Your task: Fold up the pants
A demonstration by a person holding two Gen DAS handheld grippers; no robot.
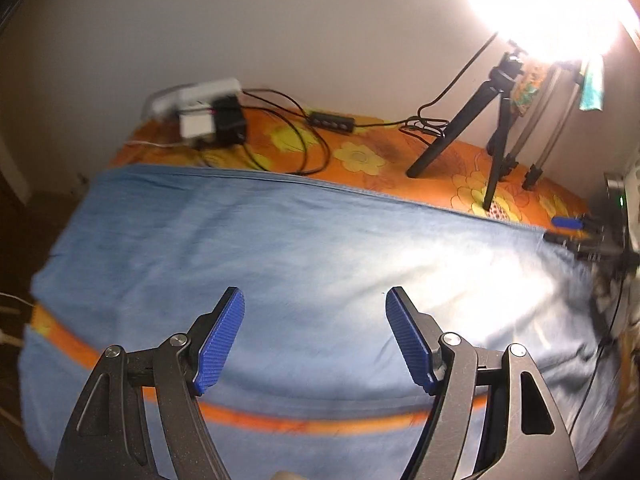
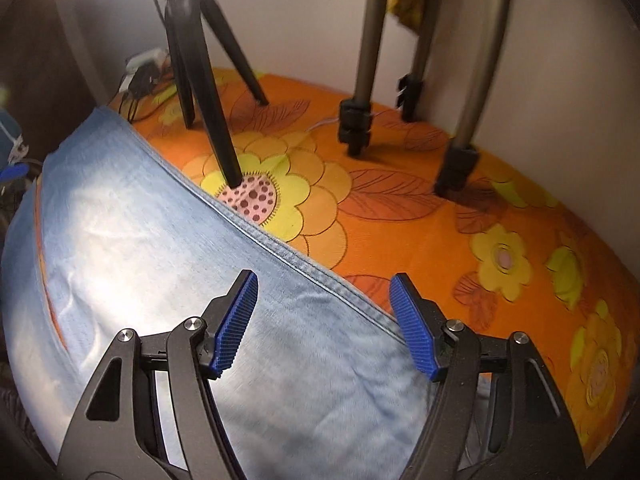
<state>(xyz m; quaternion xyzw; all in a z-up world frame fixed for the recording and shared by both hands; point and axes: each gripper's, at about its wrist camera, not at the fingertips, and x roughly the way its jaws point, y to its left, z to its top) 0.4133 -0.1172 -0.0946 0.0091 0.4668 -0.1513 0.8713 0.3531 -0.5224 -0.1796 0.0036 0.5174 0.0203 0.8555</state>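
Pale blue pants (image 1: 300, 240) lie flat across the orange flowered bedsheet (image 2: 440, 220), both legs side by side; left gripper (image 1: 315, 338) and right gripper (image 2: 324, 324) hover spread, empty; best to pinch the seamed edge squarely, both layers

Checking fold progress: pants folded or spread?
Spread: the pants lie flat over the orange sheet, a strip of sheet showing between the legs.
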